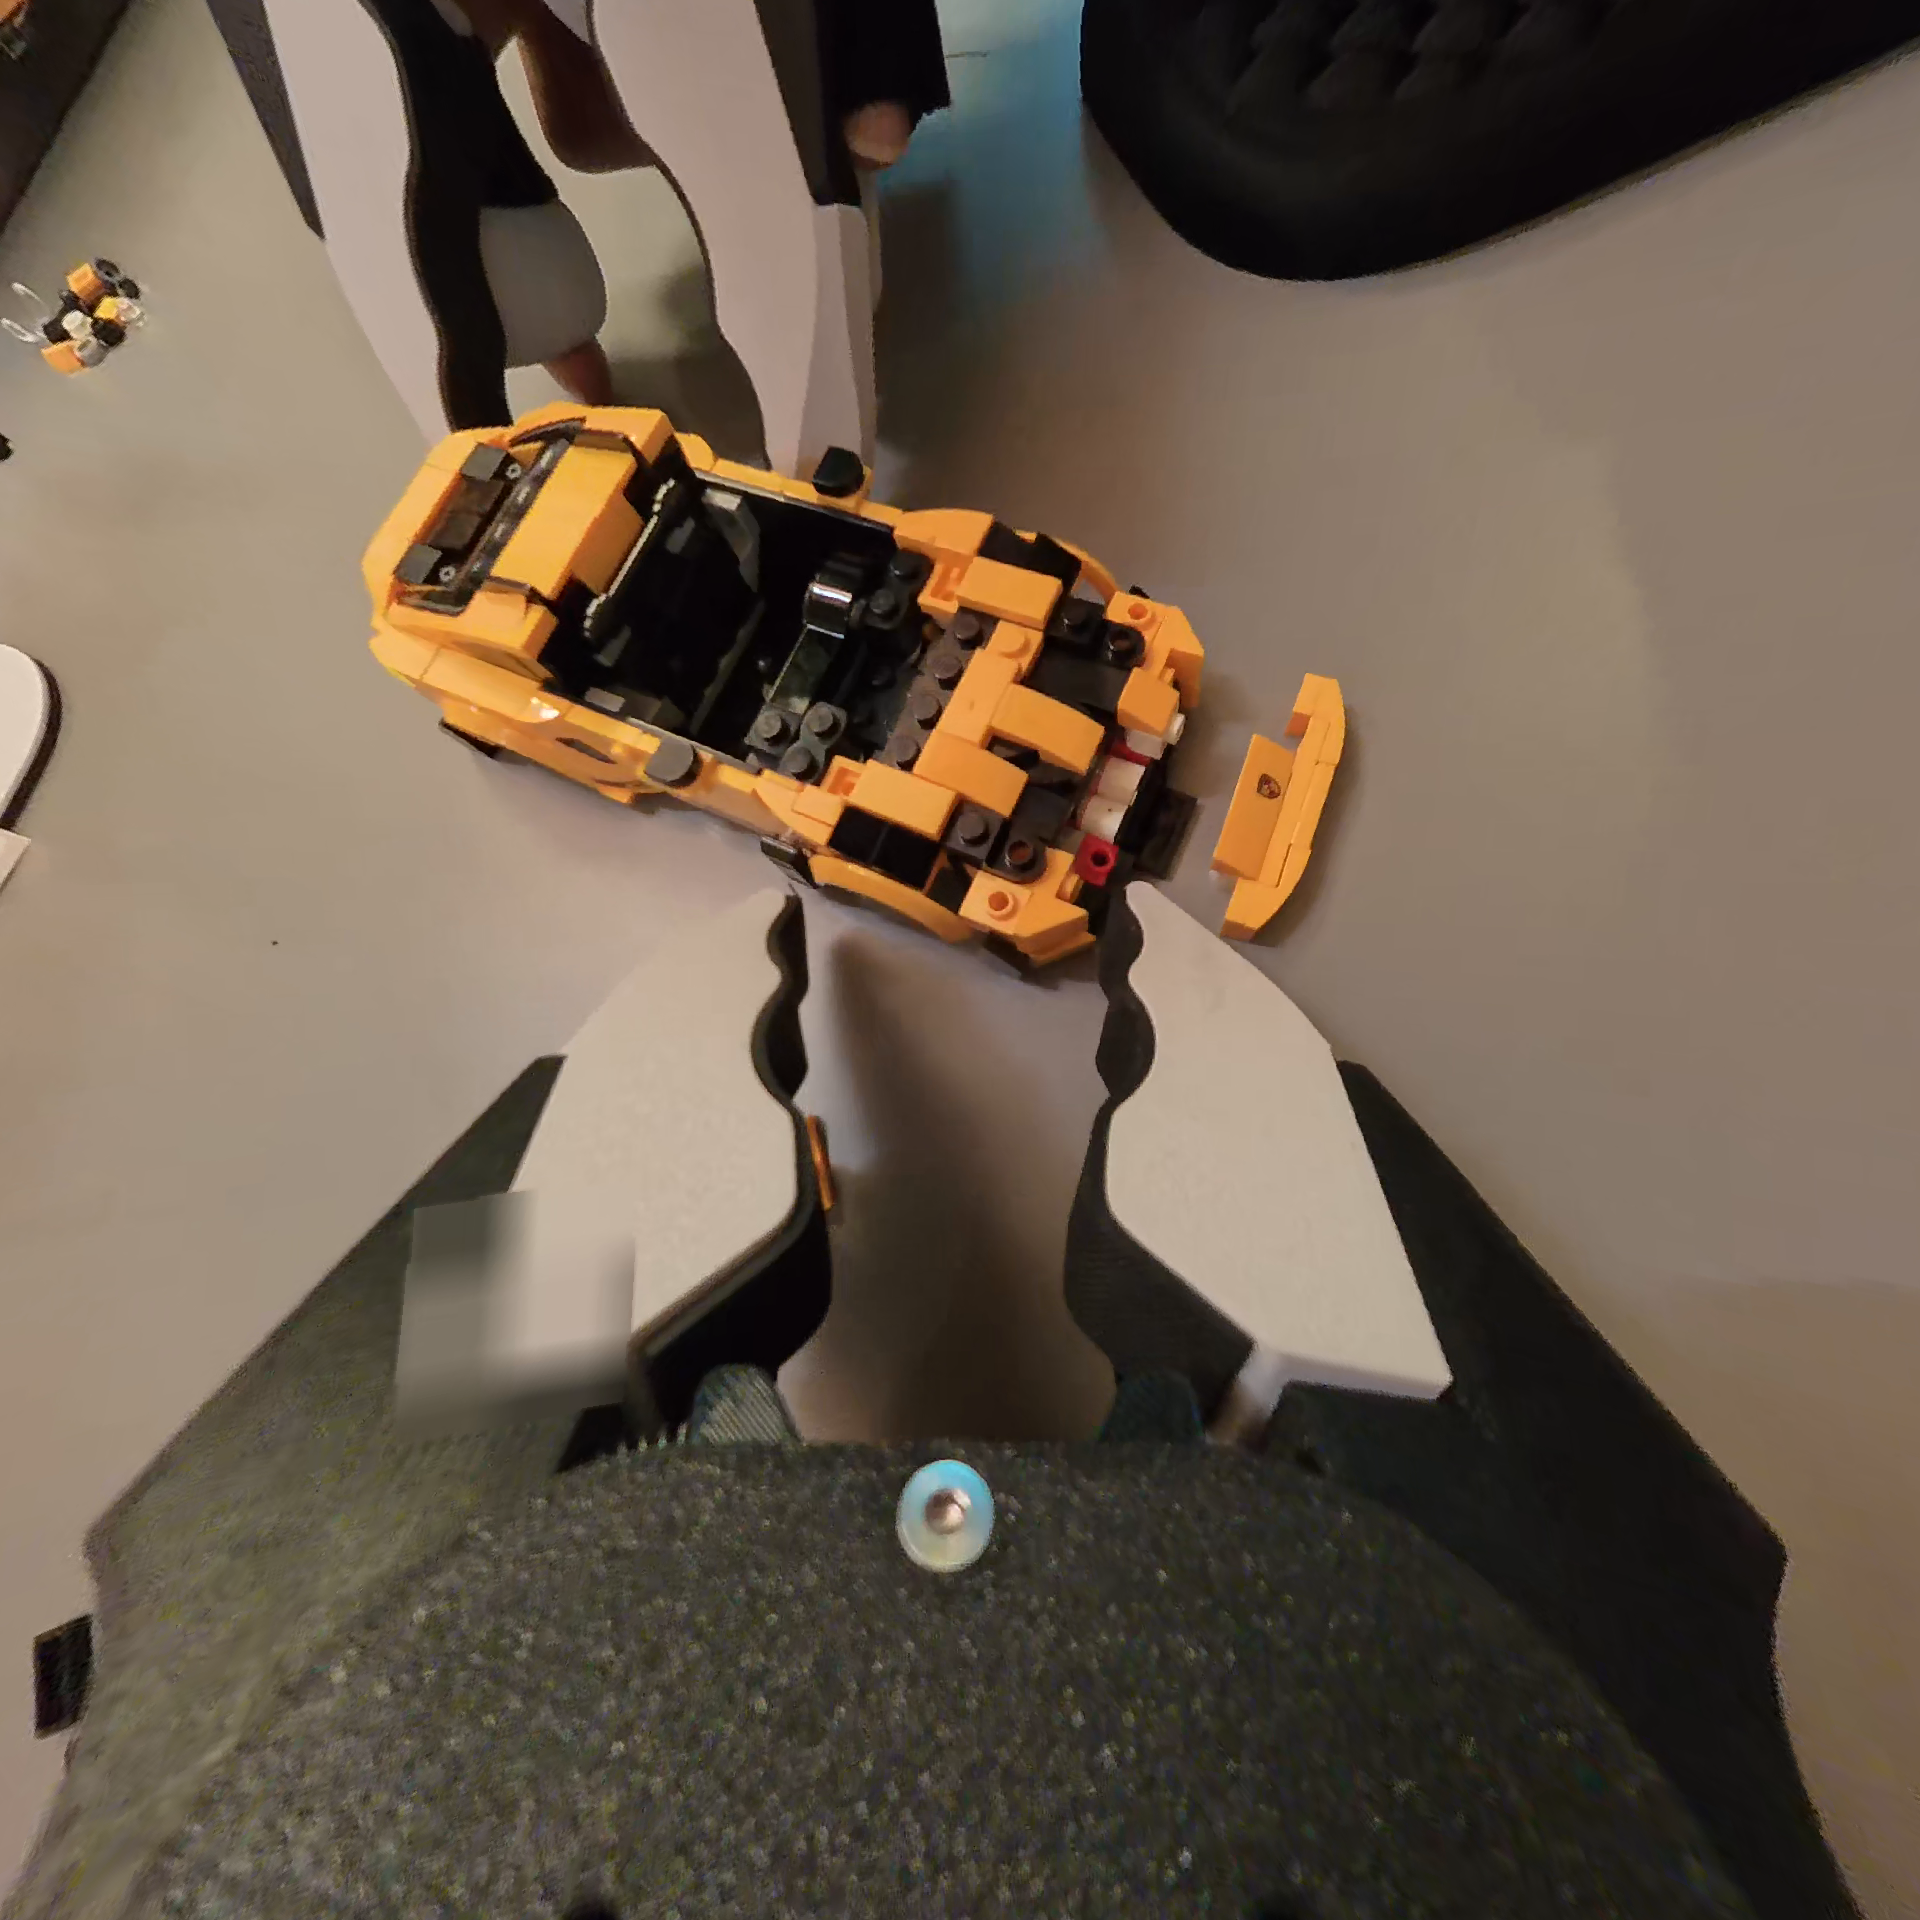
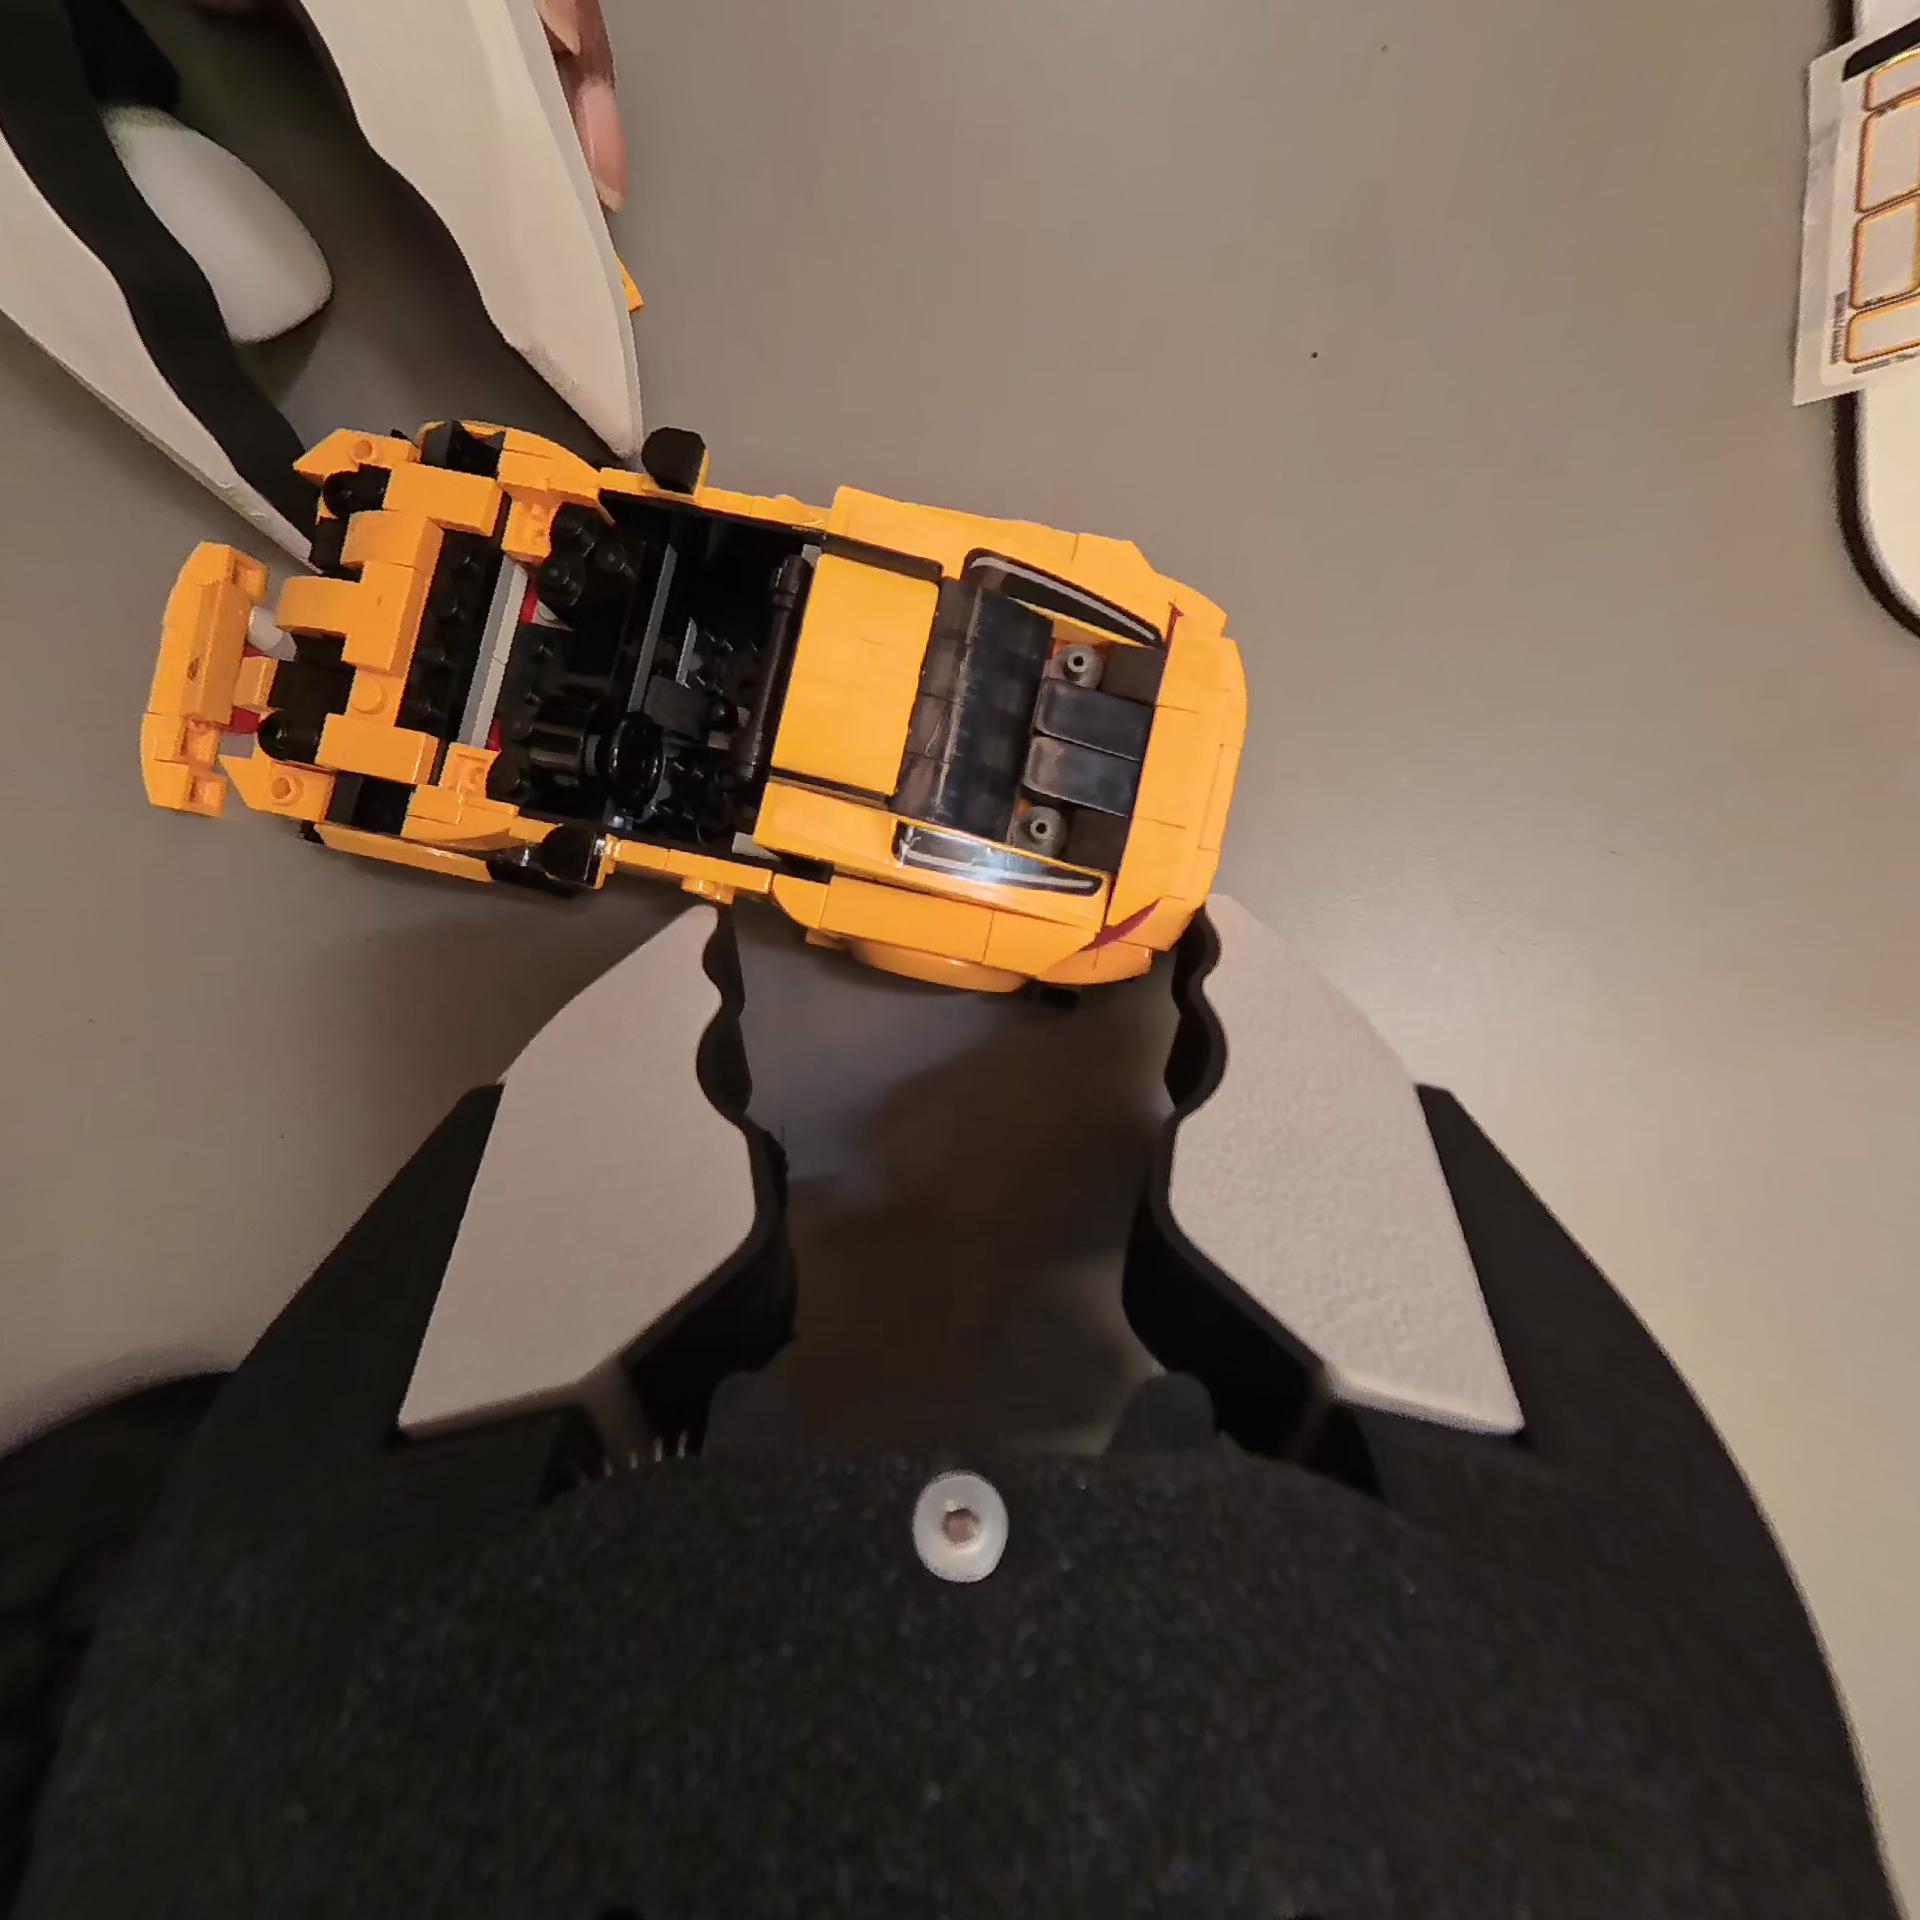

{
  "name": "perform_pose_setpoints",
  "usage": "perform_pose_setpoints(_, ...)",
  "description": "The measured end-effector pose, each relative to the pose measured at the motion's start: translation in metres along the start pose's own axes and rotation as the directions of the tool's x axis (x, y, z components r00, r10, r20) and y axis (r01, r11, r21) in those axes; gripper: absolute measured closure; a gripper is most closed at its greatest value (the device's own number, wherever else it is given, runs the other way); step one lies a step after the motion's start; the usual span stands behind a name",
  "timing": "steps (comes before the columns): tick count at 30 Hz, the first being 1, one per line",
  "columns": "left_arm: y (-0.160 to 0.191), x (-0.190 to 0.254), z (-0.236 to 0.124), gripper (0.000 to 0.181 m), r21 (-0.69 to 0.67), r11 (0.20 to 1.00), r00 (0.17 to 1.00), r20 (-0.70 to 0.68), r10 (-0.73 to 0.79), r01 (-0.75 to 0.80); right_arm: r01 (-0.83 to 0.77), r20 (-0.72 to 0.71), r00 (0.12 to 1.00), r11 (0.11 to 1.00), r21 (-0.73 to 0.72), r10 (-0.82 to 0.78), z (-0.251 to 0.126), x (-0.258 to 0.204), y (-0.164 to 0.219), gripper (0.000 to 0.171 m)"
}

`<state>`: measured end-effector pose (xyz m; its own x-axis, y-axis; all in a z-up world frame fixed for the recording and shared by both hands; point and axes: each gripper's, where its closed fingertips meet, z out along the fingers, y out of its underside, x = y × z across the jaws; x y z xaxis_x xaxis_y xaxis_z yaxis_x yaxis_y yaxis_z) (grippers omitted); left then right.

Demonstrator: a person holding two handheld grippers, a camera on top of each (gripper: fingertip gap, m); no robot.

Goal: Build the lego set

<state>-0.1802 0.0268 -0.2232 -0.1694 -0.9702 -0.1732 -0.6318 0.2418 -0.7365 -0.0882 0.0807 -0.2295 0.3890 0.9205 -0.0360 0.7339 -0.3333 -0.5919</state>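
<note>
We have the orange and black brick sports car (image 1: 769, 665) lying on the plain grey table (image 1: 1558, 623), and most of its body seems finished. The cabin is without a roof, many black studs at the back are bare, and the orange brick rear wing (image 1: 1280, 805) lies just beside the tail, not joined in the left wrist view. We judge that the wing, the roof and some covering pieces are left to do.

Our left gripper (image 1: 954, 904) is spread, with its tips at the rear side of the car and nothing between them. Our right gripper (image 2: 961, 925) is also spread and empty, its tips near the front corner.

A small heap of loose orange and black bricks (image 1: 88, 312) waits well apart. A white sticker sheet (image 2: 1860, 218) lies at the table edge, and a dark padded object (image 1: 1455, 125) stands beyond the car. Nothing blocks the wing.
</note>
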Motion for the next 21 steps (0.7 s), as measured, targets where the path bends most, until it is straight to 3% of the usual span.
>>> perform_pose_setpoints(8, 0.0034, -0.0018, -0.0008, 0.145, 0.001, 0.999, 0.998, -0.038, -0.044, 0.044, -0.009, -0.035, 0.999, 1.0, -0.007, 0.009, -0.0049, 0.0018, 0.0082, 0.091)
perform_pose_setpoints(21, -0.0008, 0.0021, 0.0053, 0.141, 0.006, 0.999, 0.993, -0.111, -0.046, 0.047, -0.001, -0.029, 1.0, 1.0, -0.007, 0.0, -0.0014, 0.0041, 0.0034, 0.09)
